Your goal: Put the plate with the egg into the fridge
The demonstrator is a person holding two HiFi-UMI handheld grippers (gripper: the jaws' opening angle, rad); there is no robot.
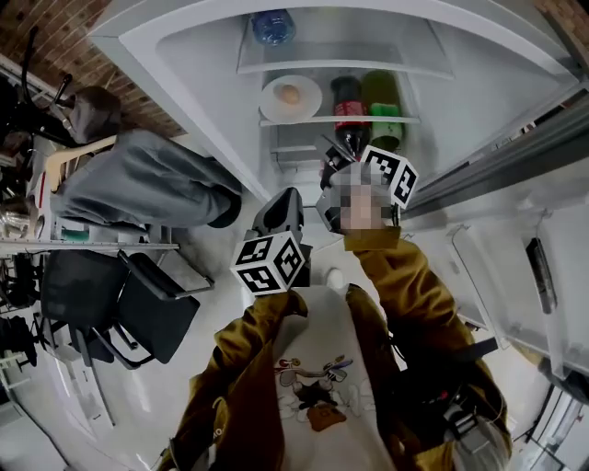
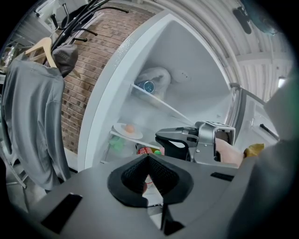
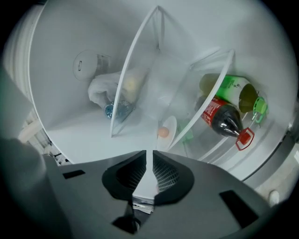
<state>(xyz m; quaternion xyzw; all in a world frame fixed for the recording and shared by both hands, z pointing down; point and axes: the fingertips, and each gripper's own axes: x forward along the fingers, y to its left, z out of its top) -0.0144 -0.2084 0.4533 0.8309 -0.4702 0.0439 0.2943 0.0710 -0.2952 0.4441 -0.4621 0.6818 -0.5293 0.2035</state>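
Note:
The white plate [image 1: 291, 96] with the egg [image 1: 290, 93] sits on a glass shelf inside the open fridge [image 1: 184, 55]. In the left gripper view the plate [image 2: 127, 130] lies left of the right gripper's body [image 2: 187, 140]. The right gripper view shows the plate [image 3: 169, 132] standing apart beyond the jaws. My right gripper [image 3: 149, 156] has a narrow slit between its pads and nothing in it. In the head view it [image 1: 329, 158] hovers at the fridge opening below the shelf. My left gripper [image 2: 148, 158] is shut and empty, held back [image 1: 283, 198] outside the fridge.
A cola bottle [image 1: 348, 115] and a green bottle [image 1: 385, 110] lie on the same shelf right of the plate. A water bottle [image 1: 273, 26] and a plastic bag [image 3: 105, 91] occupy the shelf above. A grey hoodie [image 1: 138, 179] on a hanger and black chairs [image 1: 138, 304] stand left.

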